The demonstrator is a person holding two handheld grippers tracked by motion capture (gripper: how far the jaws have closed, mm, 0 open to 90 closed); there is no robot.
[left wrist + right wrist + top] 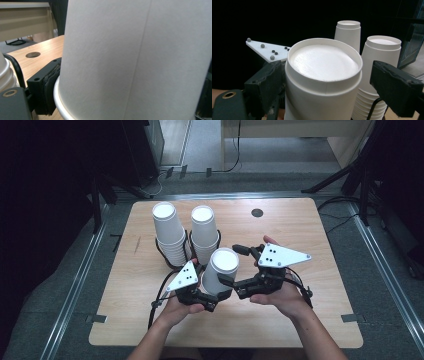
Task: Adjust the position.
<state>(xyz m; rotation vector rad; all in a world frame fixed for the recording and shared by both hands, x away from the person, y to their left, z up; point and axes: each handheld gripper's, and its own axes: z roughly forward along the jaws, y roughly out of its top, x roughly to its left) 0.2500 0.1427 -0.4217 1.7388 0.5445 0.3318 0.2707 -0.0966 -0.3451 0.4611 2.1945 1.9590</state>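
Note:
An upside-down white paper cup (222,262) stands at the table's near middle. My left gripper (212,292) is shut on its lower part; in the left gripper view the cup wall (135,57) is close up and a black pad (46,87) presses by its rim. My right gripper (232,265) comes in from the right and straddles the cup's upper part. In the right gripper view the cup (324,75) sits between the jaws, which stand open, the right finger (395,87) apart from it.
Two taller stacks of upside-down white cups (167,232) (204,232) stand just behind the held cup, with a black cable looping around their bases. A round hole (257,212) is in the wooden table (310,320) at the back. Dark stands flank the table.

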